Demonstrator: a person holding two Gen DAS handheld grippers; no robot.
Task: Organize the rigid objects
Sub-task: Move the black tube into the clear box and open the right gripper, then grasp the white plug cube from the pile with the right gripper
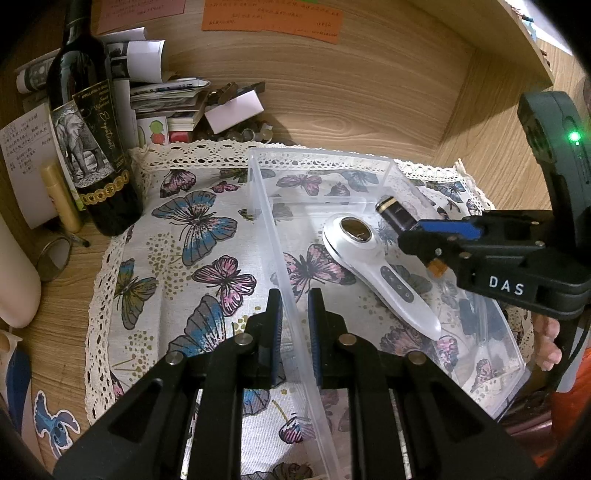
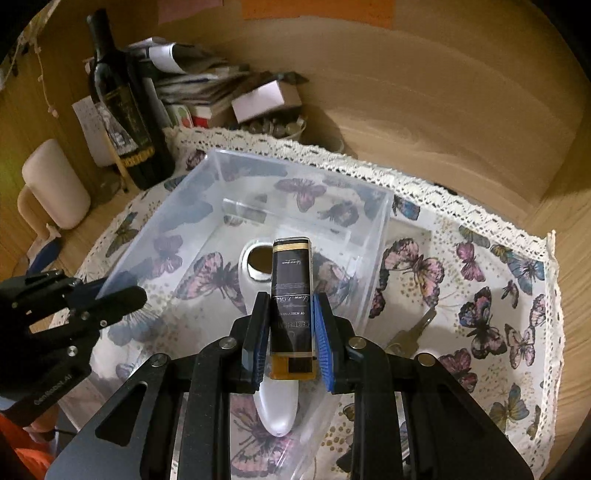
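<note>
Clear plastic is what the left tongs (image 1: 295,299) are pinching: the near side wall of the see-through bin (image 1: 273,236) sits right between the two blue pads, jaws squeezed narrow on it, so that bin is pinned in place on the butterfly cloth (image 1: 192,221).

Over on the other side, the right tongs (image 2: 290,317) are clamped on a small black bottle with gold trim (image 2: 291,273). You can see amber liquid at the end nearest the camera, and the gold-banded end pointing away, past the fingertips. It's held up in the air above the bin's inside, tilted downward.

Directly under and just beyond that bottle, lying flat on the bin floor, is a white handheld device (image 1: 373,266) with a shiny oval plate on its head and a row of buttons down the handle. Its tapered tail points back toward the right tongs.

To the right of the right tongs, outside the bin, a key (image 2: 413,332) rests on the cloth.

Further out past the bin, on the left from both tongs, a dark wine bottle (image 1: 88,140) with an elephant label stands upright on the wooden surface, beside a messy stack of papers and booklets (image 1: 166,99). Behind all that is the wooden back wall with an orange note (image 1: 273,18) stuck on it.
</note>
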